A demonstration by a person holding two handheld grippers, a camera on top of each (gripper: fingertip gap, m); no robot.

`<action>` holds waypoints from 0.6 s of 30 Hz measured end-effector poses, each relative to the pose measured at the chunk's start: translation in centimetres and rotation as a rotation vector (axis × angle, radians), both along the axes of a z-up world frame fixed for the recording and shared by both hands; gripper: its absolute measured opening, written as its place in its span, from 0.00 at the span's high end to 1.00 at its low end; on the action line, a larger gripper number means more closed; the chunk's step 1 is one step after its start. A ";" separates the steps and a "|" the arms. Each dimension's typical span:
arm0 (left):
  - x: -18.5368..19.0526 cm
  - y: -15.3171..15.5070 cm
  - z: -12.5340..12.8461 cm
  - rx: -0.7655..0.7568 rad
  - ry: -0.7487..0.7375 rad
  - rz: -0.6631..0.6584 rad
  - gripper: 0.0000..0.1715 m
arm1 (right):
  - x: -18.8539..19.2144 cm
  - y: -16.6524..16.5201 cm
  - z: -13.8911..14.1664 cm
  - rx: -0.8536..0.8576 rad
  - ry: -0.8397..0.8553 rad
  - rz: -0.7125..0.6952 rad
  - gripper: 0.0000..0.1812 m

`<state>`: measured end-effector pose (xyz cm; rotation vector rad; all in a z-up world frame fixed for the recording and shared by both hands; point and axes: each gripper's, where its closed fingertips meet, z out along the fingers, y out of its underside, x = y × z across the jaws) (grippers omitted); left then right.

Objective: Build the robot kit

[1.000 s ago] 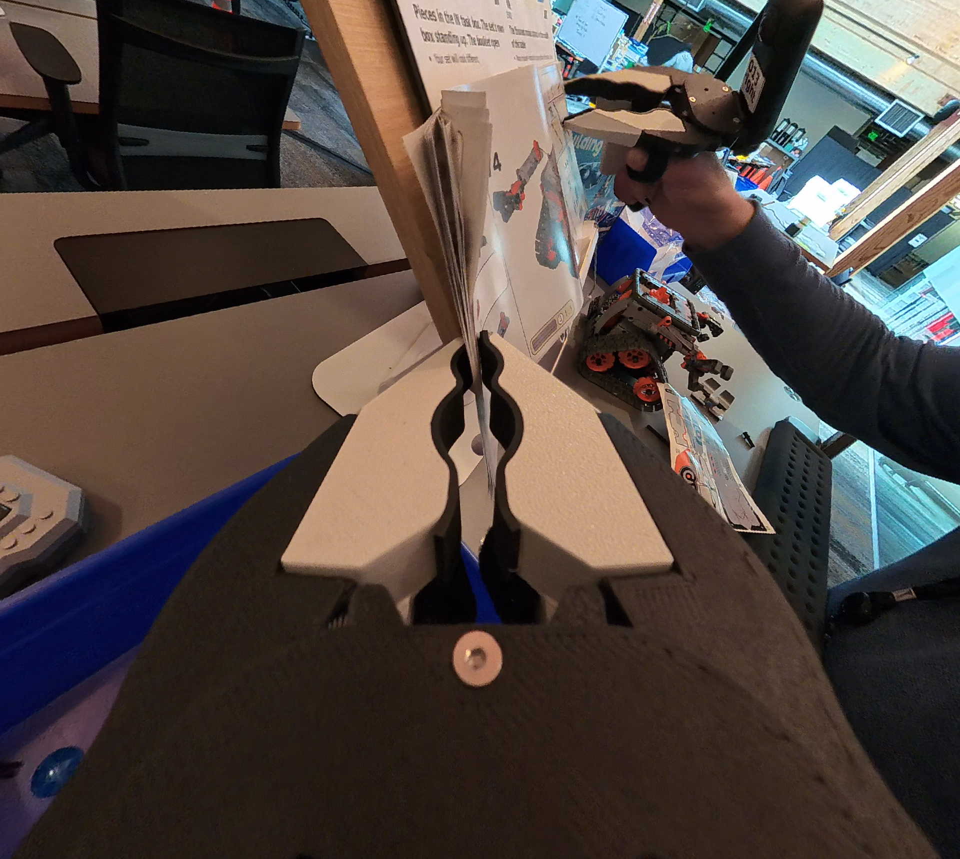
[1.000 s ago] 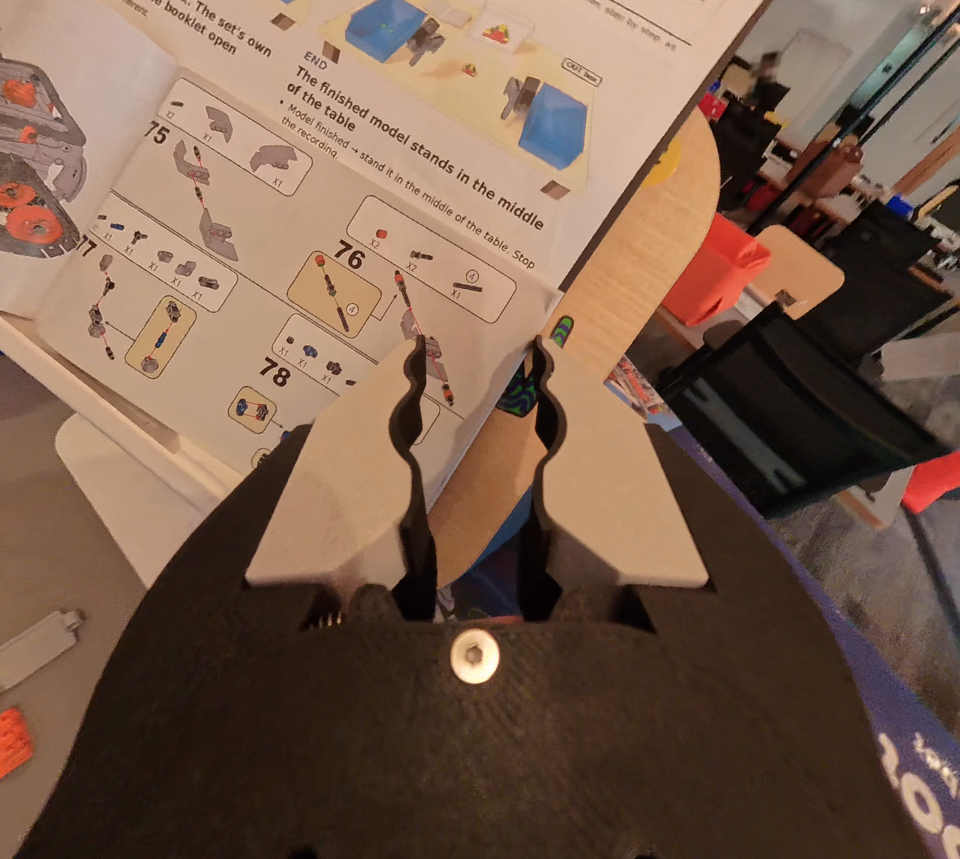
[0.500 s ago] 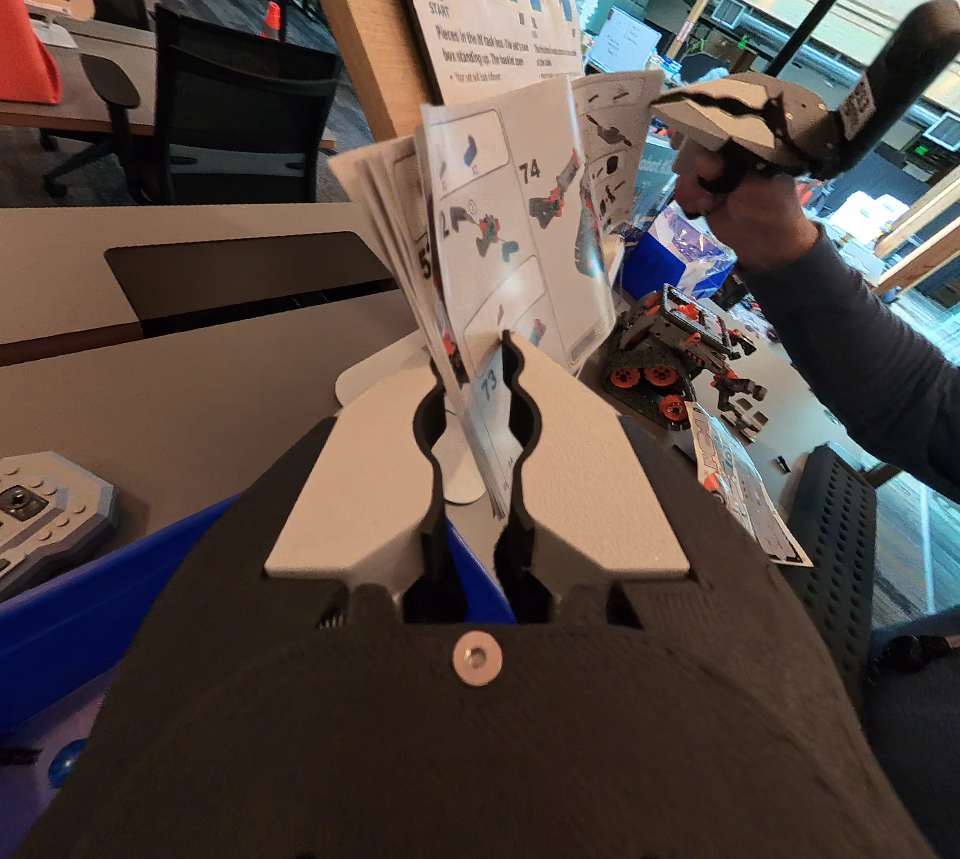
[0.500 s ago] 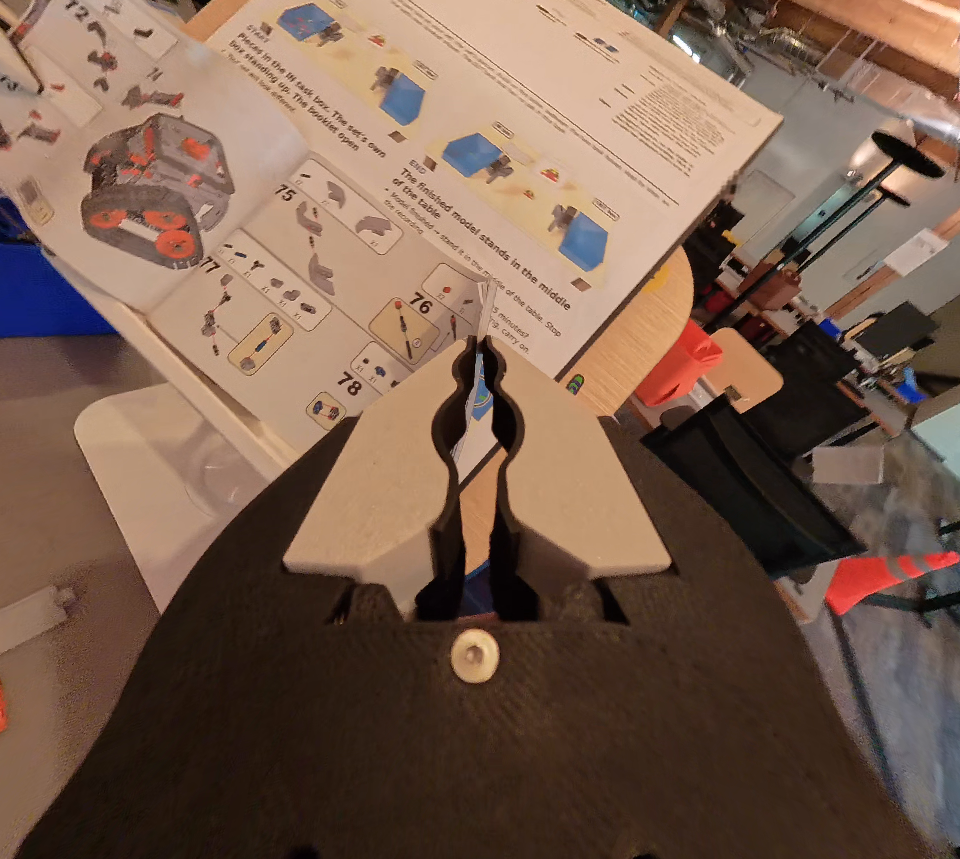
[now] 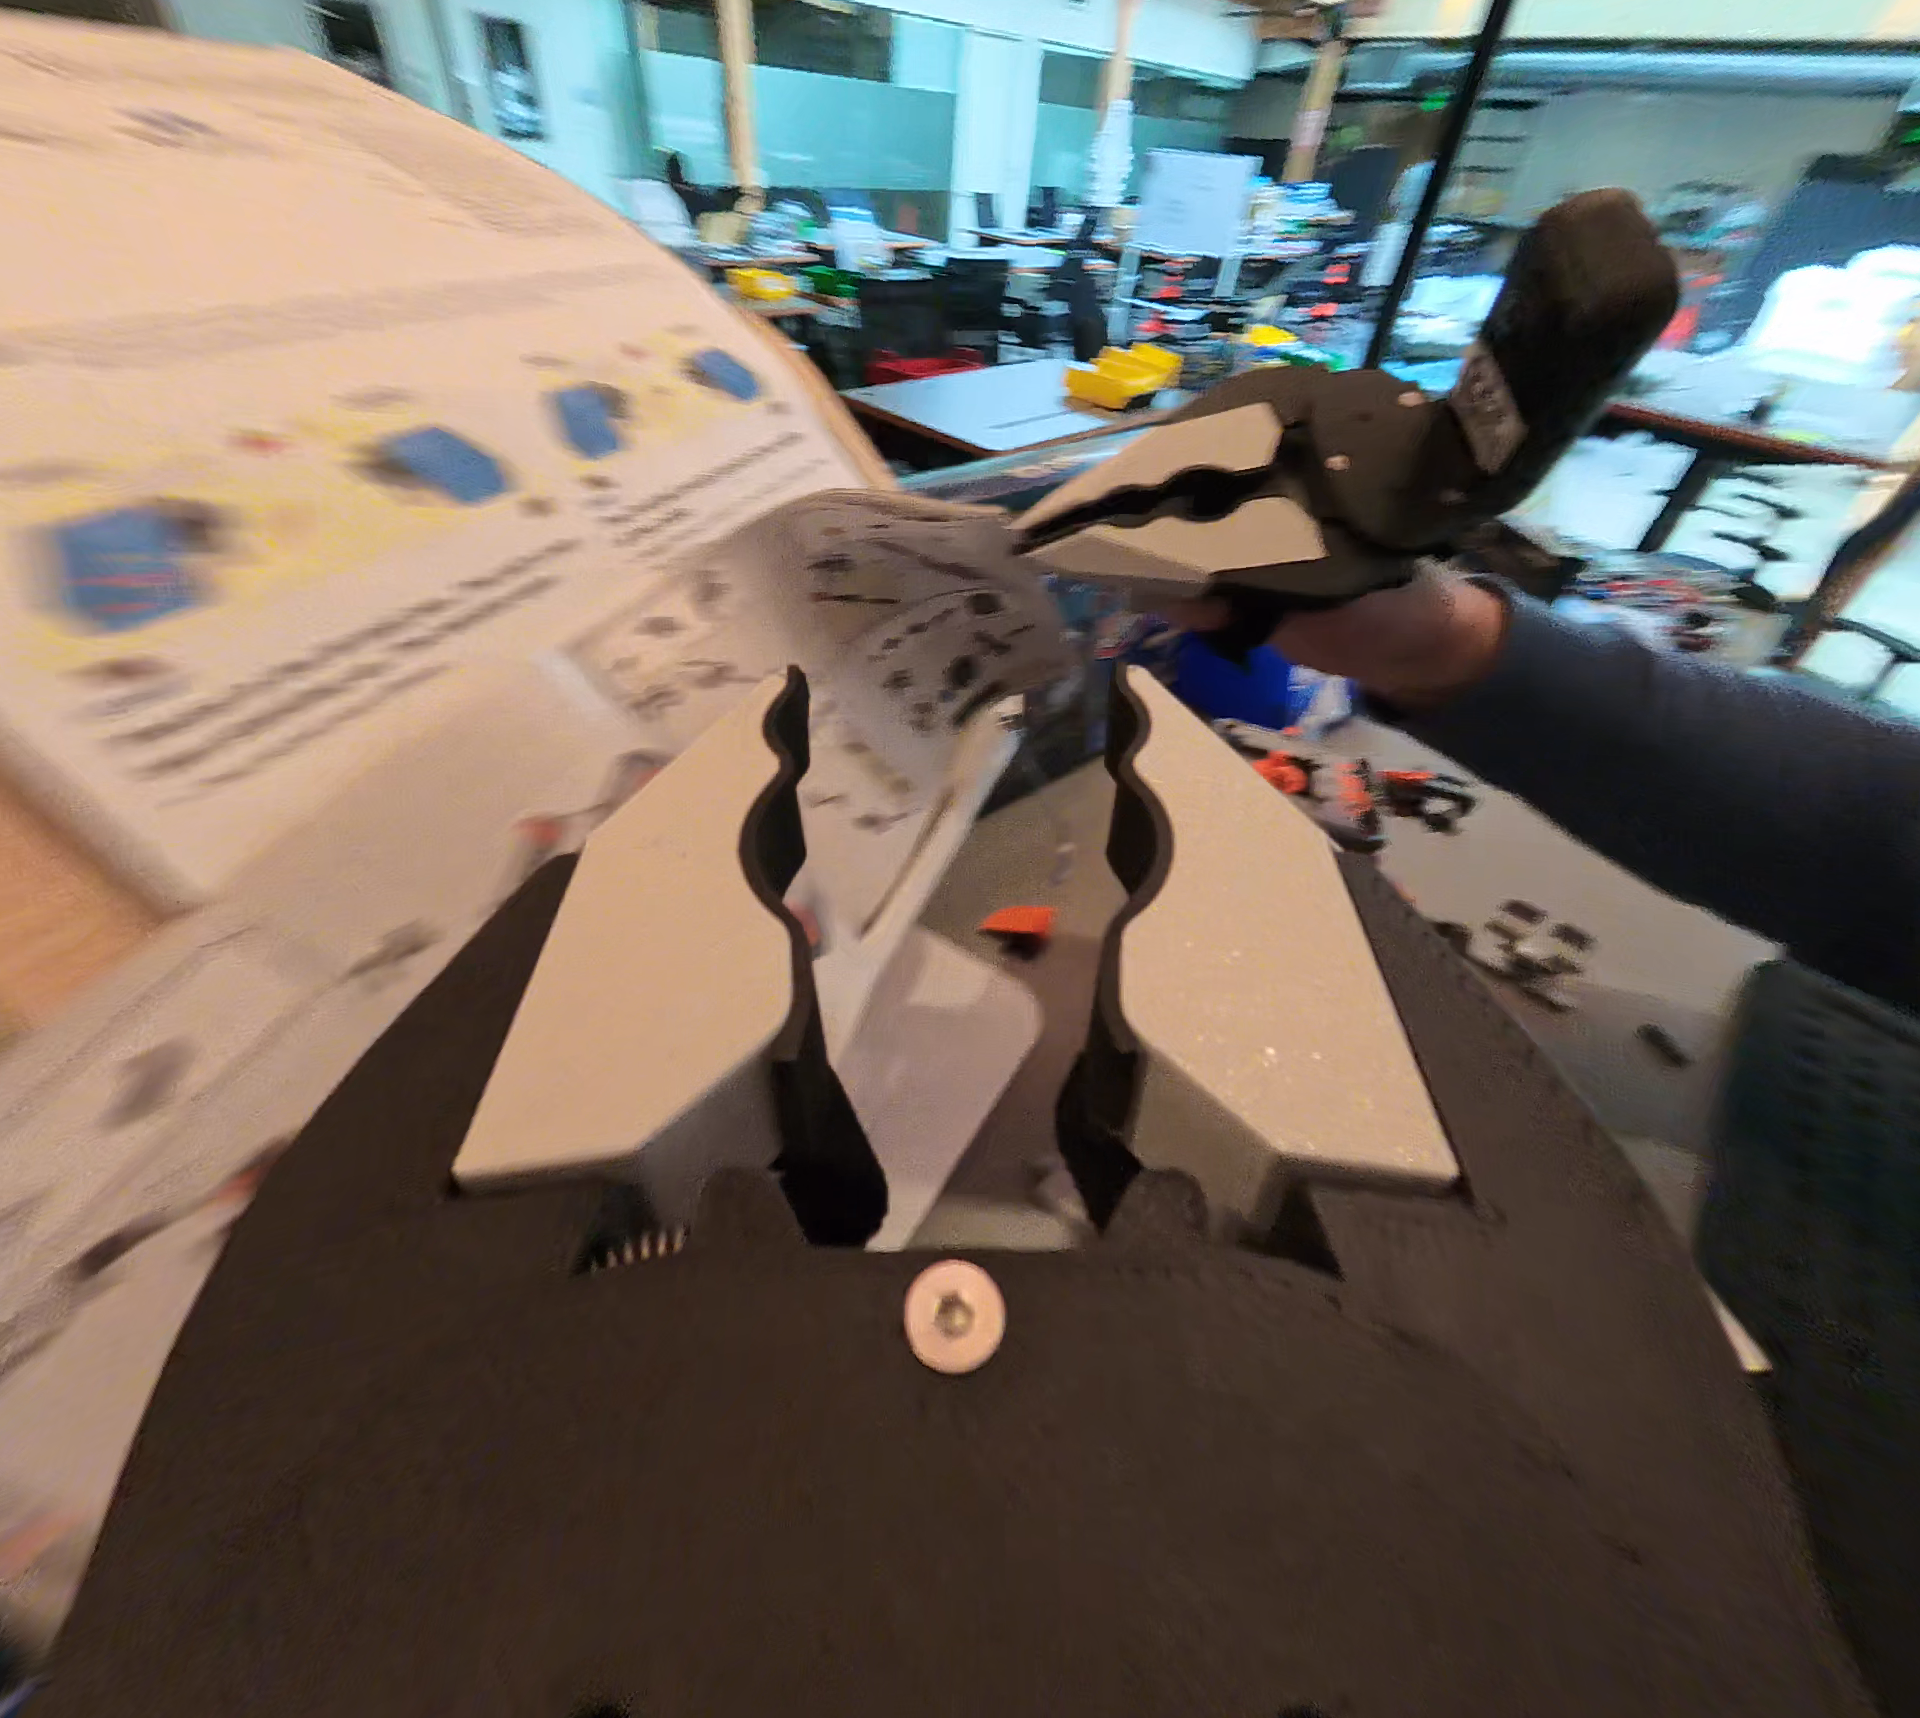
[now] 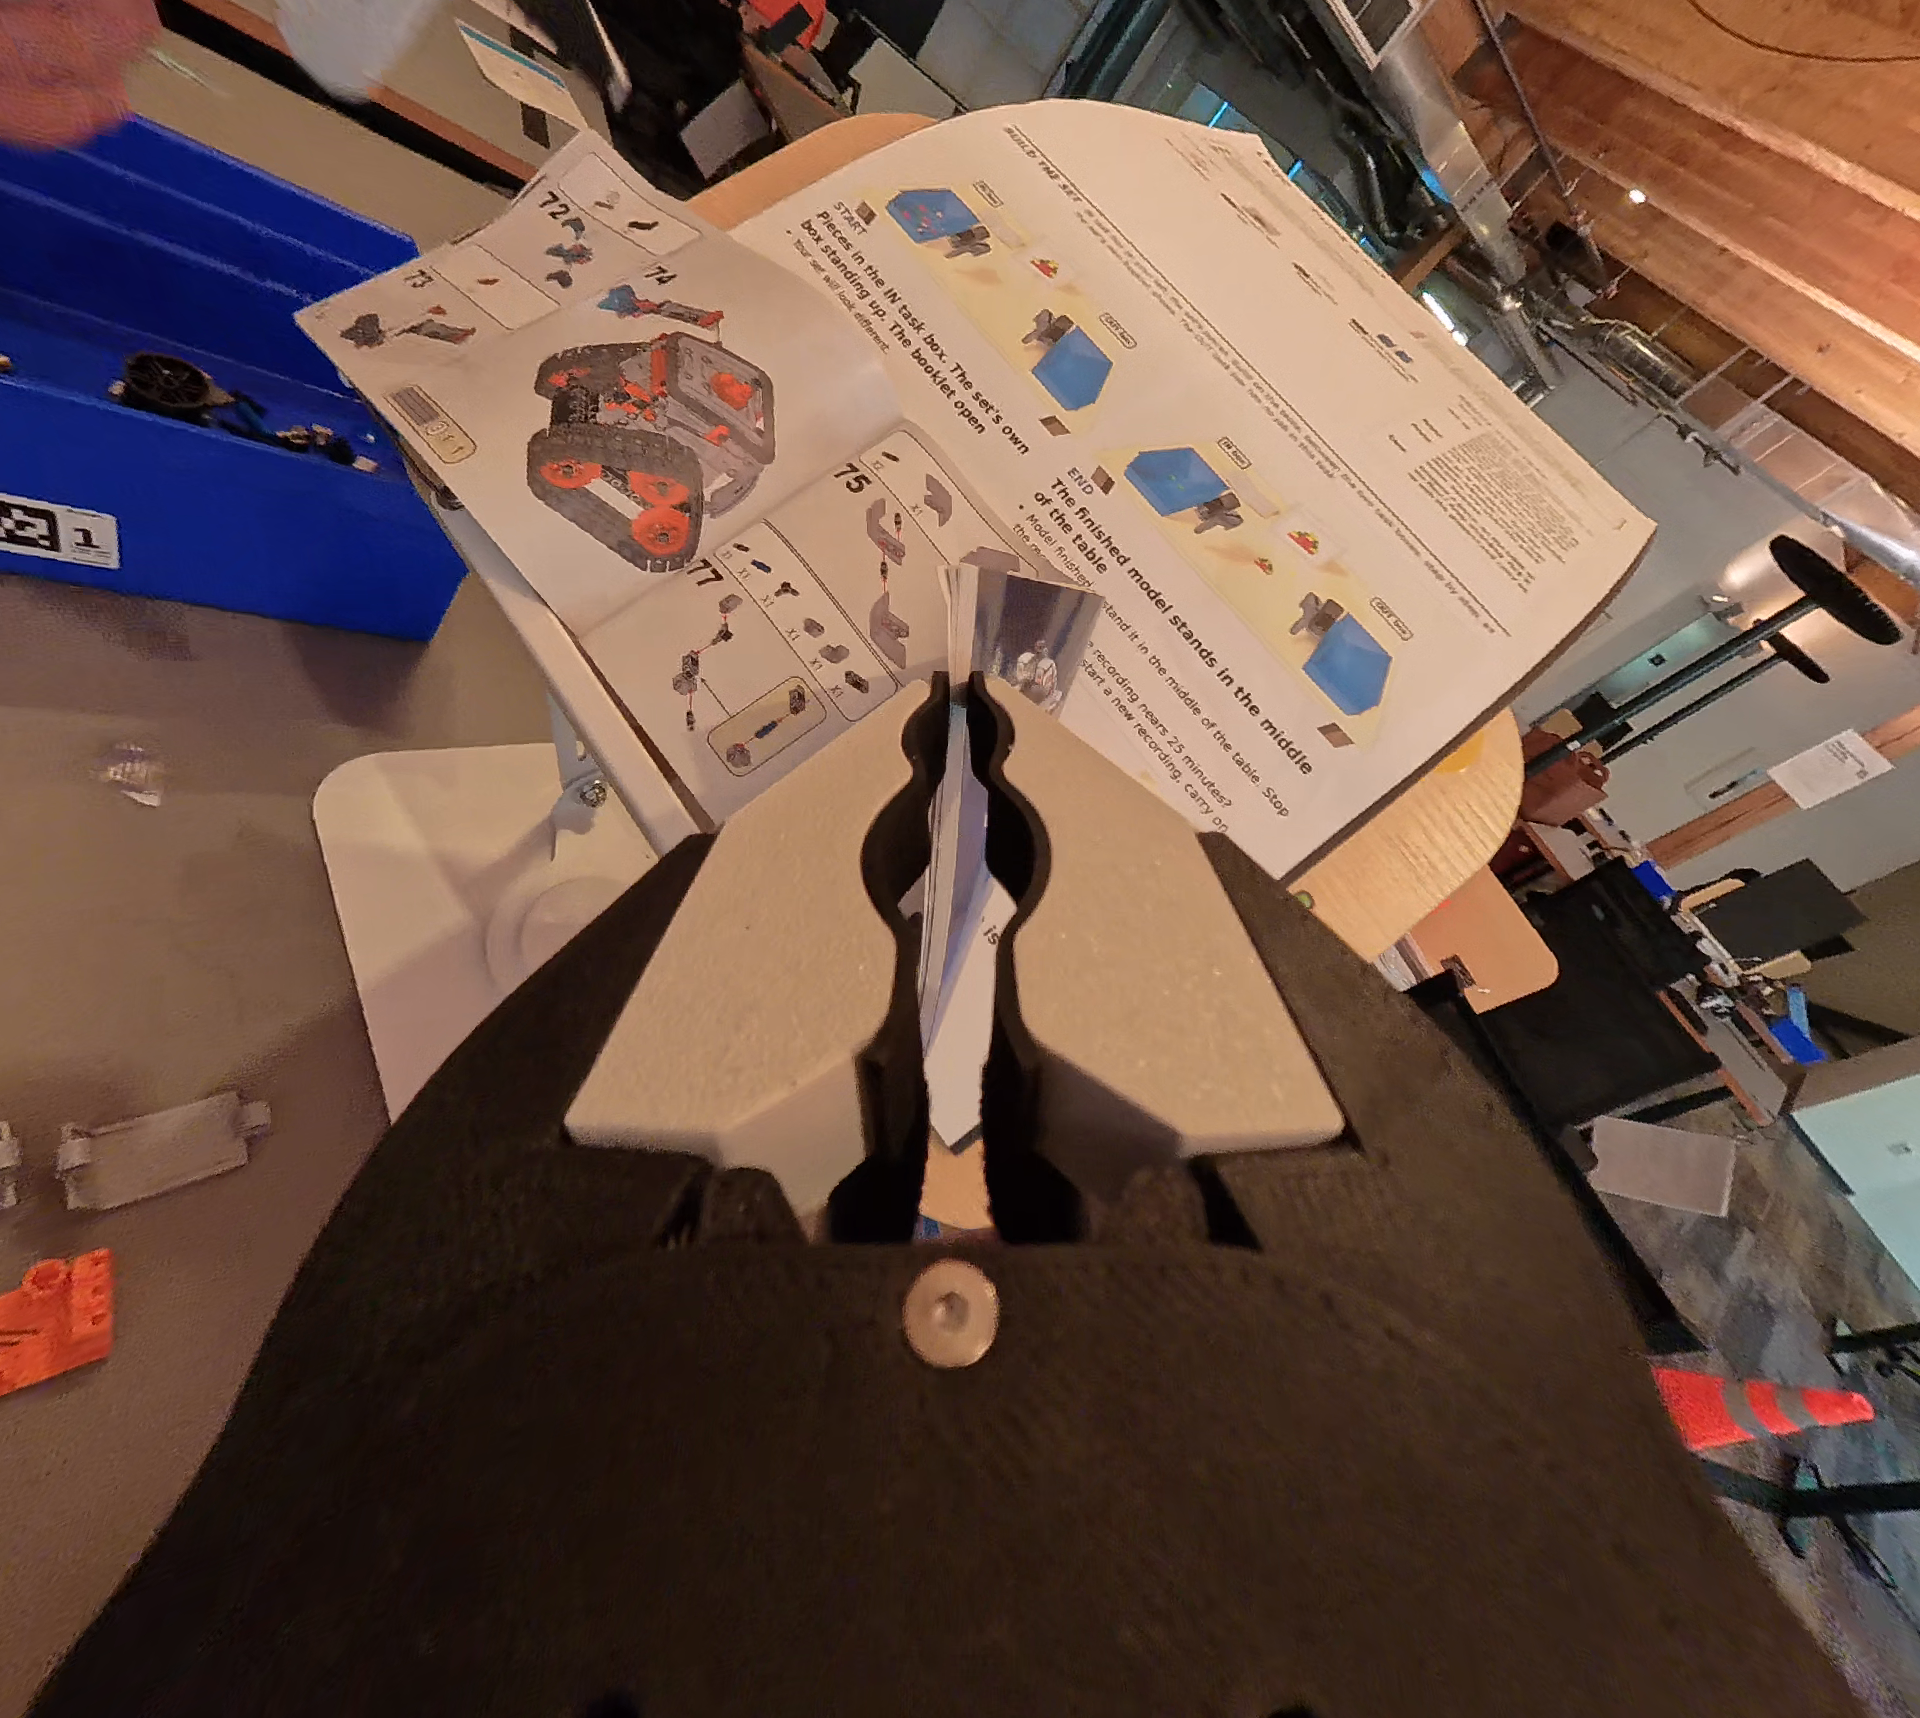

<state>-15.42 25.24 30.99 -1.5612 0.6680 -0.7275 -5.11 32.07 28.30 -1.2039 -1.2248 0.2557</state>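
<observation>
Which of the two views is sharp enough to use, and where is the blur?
Left wrist view: heavy motion blur smears the poster and the booklet page; the open left hand-held gripper stays crisp. Right wrist view: mostly sharp, warm-lit, the right hand-held gripper shut on booklet pages; only a hand at top left blurs.

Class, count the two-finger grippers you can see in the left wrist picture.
2. The left gripper fills the foreground, jaws open. The right gripper, held in a hand at the right, is shut on the booklet pages. None seems hidden.
</observation>
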 end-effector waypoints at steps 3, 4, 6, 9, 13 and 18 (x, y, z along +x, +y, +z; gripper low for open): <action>6.0 1.8 -1.0 -0.103 -0.103 -0.133 0.71 | -0.2 -0.4 0.0 0.010 0.005 0.014 1.00; 7.2 2.8 -1.6 -0.139 -0.110 -0.146 0.71 | -0.2 -0.5 0.0 0.004 0.012 0.016 1.00; 8.6 4.4 -2.0 -0.179 -0.154 -0.144 0.74 | -0.3 -0.7 -0.2 0.022 0.002 0.021 1.00; 9.6 5.7 -2.6 -0.231 -0.198 -0.153 0.81 | -0.4 -1.0 -0.3 0.023 0.009 0.030 0.99; 10.6 5.4 -1.7 -0.197 -0.270 -0.207 0.98 | -0.1 -1.1 0.1 0.011 0.031 0.035 0.99; 11.1 5.5 -1.1 -0.172 -0.311 -0.216 1.00 | 0.4 -0.8 0.7 -0.007 0.042 0.058 0.99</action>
